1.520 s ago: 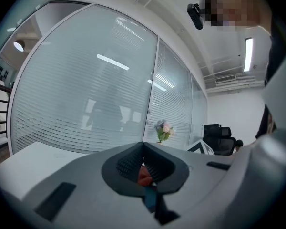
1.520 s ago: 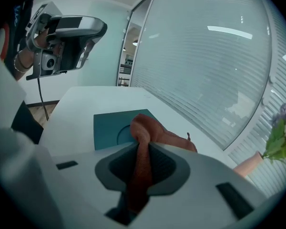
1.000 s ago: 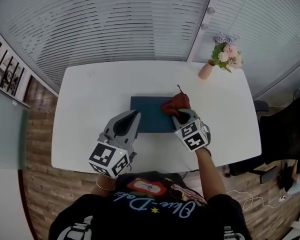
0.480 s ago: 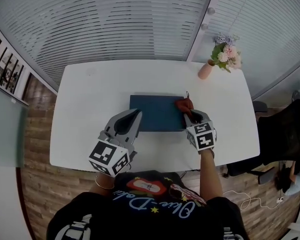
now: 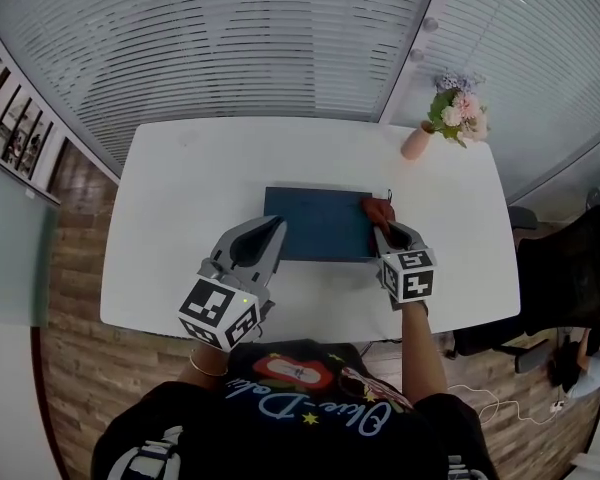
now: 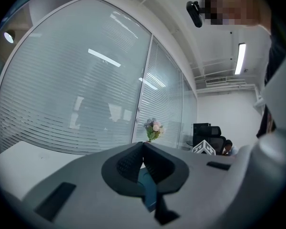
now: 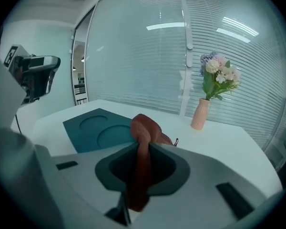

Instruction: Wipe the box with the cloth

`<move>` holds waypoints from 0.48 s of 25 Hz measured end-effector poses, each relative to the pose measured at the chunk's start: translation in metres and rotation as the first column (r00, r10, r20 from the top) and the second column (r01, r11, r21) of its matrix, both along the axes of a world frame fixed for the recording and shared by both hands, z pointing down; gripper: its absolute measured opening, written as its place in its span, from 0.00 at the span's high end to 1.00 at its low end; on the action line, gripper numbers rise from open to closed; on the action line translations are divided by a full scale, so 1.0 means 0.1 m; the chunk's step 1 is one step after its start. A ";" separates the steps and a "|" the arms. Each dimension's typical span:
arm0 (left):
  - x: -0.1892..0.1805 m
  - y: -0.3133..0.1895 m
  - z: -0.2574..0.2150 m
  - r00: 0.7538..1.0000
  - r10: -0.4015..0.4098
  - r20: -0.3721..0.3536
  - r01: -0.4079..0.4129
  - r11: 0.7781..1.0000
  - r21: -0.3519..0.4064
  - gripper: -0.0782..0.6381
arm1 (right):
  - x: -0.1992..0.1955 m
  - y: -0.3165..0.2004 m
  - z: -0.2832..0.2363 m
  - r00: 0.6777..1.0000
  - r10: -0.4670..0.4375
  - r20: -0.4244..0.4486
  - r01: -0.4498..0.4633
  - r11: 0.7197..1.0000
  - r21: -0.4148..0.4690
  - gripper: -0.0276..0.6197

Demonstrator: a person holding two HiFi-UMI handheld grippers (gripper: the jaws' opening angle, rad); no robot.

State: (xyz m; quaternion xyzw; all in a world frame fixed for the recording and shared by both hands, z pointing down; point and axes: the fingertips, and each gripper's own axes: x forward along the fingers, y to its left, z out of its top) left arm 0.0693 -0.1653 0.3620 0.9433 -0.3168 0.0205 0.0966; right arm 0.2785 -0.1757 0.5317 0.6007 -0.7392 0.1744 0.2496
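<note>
A flat dark teal box [image 5: 318, 223] lies in the middle of the white table [image 5: 180, 188]; in the right gripper view its top [image 7: 97, 130] shows two round recesses. My right gripper [image 5: 388, 230] is shut on a reddish-brown cloth [image 5: 378, 211], which rests at the box's right end. The cloth [image 7: 144, 142] bunches up between the jaws in the right gripper view. My left gripper [image 5: 270, 230] hovers at the box's near left corner with its jaws closed and nothing between them; a strip of the box [image 6: 147, 185] shows below its tips.
A pink vase of flowers [image 5: 450, 118] stands at the table's far right corner, also in the right gripper view as the vase [image 7: 200, 112]. Glass walls with blinds surround the table. A dark office chair [image 5: 570, 268] sits to the right.
My right gripper has dragged the cloth rightward across the box top, from its middle right to its right end. The left gripper has stayed put.
</note>
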 end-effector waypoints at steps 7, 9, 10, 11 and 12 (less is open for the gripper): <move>-0.20 -0.05 -0.01 0.997 -0.071 0.007 0.071 0.997 0.003 0.89 | -0.16 -0.22 -0.64 0.998 0.006 0.066 -0.018 0.983 0.184 0.87; -0.27 -0.04 -0.01 0.995 -0.097 0.007 0.097 0.995 0.005 0.89 | -0.38 -0.30 -0.81 0.998 -0.057 0.028 0.049 0.971 0.234 0.87; -0.31 -0.04 -0.01 0.994 -0.110 0.007 0.109 0.994 0.005 0.89 | -0.50 -0.32 -0.85 0.996 -0.092 0.004 0.088 0.965 0.249 0.87; -0.35 -0.03 -0.01 0.992 -0.122 0.008 0.122 0.992 0.004 0.89 | -0.64 -0.34 -0.87 0.991 -0.132 -0.020 0.133 0.958 0.254 0.87; -0.39 -0.03 0.00 0.991 -0.136 0.009 0.136 0.991 0.003 0.89 | -0.80 -0.34 -0.85 0.983 -0.181 -0.044 0.186 0.950 0.249 0.87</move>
